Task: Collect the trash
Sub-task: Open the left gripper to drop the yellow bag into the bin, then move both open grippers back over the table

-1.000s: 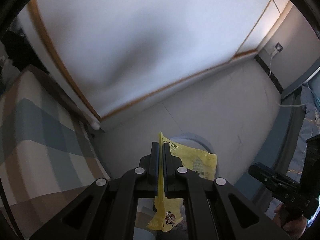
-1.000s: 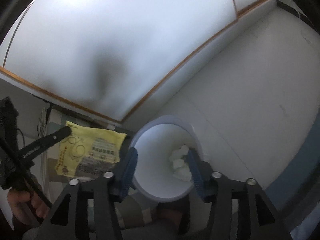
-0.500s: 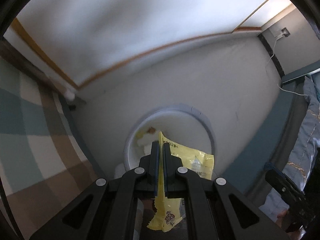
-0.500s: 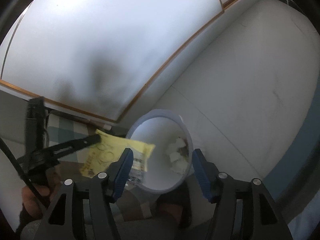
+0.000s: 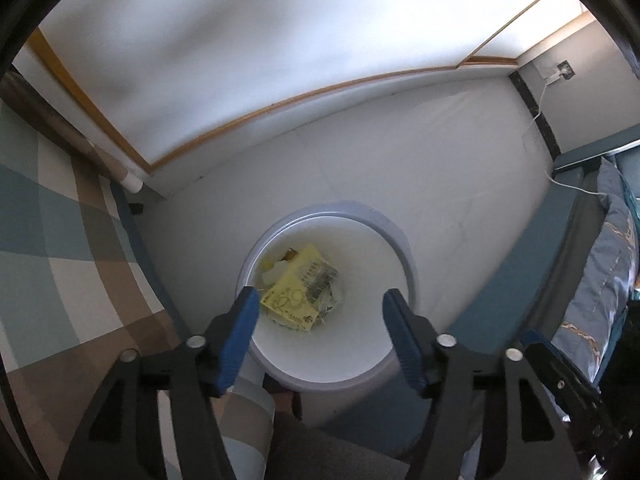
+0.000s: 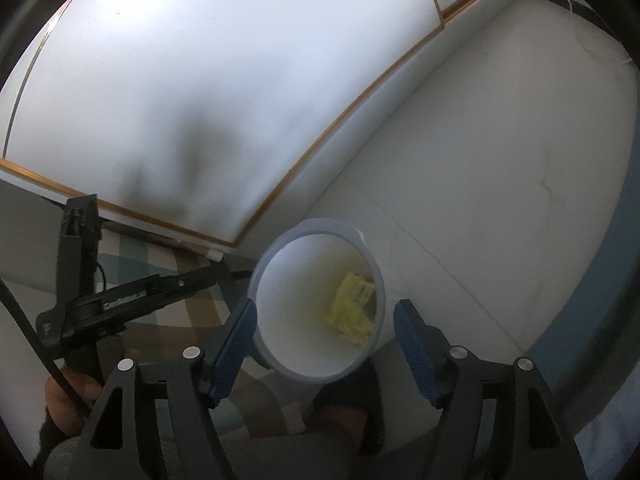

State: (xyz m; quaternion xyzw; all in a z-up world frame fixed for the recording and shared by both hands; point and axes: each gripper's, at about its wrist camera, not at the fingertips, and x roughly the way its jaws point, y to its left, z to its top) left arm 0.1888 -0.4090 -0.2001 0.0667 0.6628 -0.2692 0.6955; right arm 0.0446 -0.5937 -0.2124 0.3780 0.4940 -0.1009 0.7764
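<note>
Left claw wide above the bin, empty; right claw wide too.
Yellow wrapper lies inside the bin: drop step looks done; next, seek more trash.

Glossy yellow wrapper lies in smooth plastic bin.

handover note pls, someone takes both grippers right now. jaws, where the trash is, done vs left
Left gripper: jaws open, empty, poised over the white bin.
Right gripper: jaws open, empty, straddling the bin's near rim without gripping it.
Trash: yellow wrapper lies at the bottom of the bin on white crumpled scraps.
Done: the wrapper is in the bin.
Left: no other loose trash shows on the floor in either view; check beyond the frames before stopping.
</note>
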